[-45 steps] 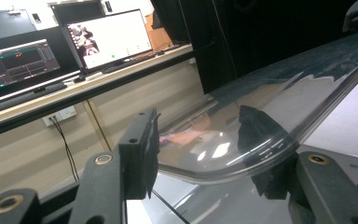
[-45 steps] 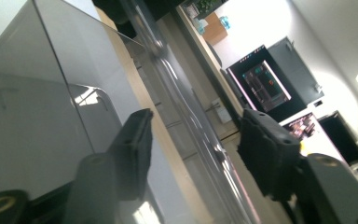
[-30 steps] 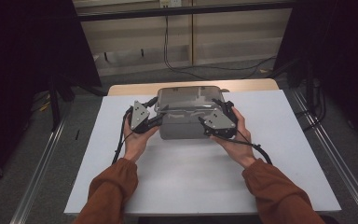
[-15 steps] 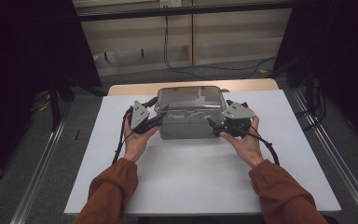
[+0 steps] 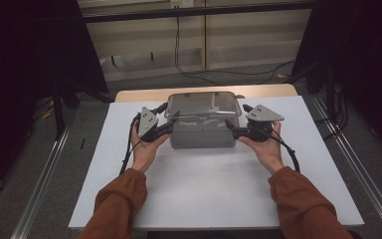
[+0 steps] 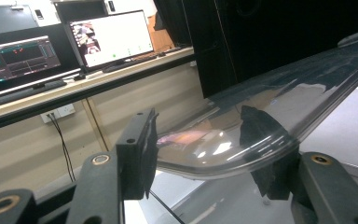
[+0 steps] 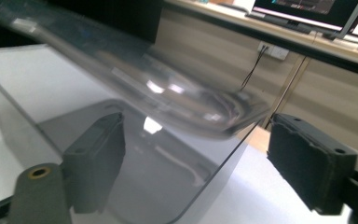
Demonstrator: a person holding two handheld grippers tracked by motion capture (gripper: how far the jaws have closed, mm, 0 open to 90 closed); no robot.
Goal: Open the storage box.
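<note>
While the clear lidded box (image 5: 203, 121) sat centre frame on the white table (image 5: 219, 189), your left gripper (image 5: 166, 128) and right gripper (image 5: 233, 128) straddled its lid's ends, jaws unclosed; squeezing evenly looked wisest.

Clear, grey-tinted plastic box (image 5: 203, 124) with see-through lid (image 6: 279, 102) | white tabletop (image 5: 219, 189), pale wood edge at the far side | black left gripper (image 5: 165, 128) and black right gripper (image 5: 233, 128), each topped with a grey plate | rust-orange sleeves (image 5: 117, 204) | black cables (image 5: 129, 144) | beige far wall panels (image 5: 258, 45)
</note>
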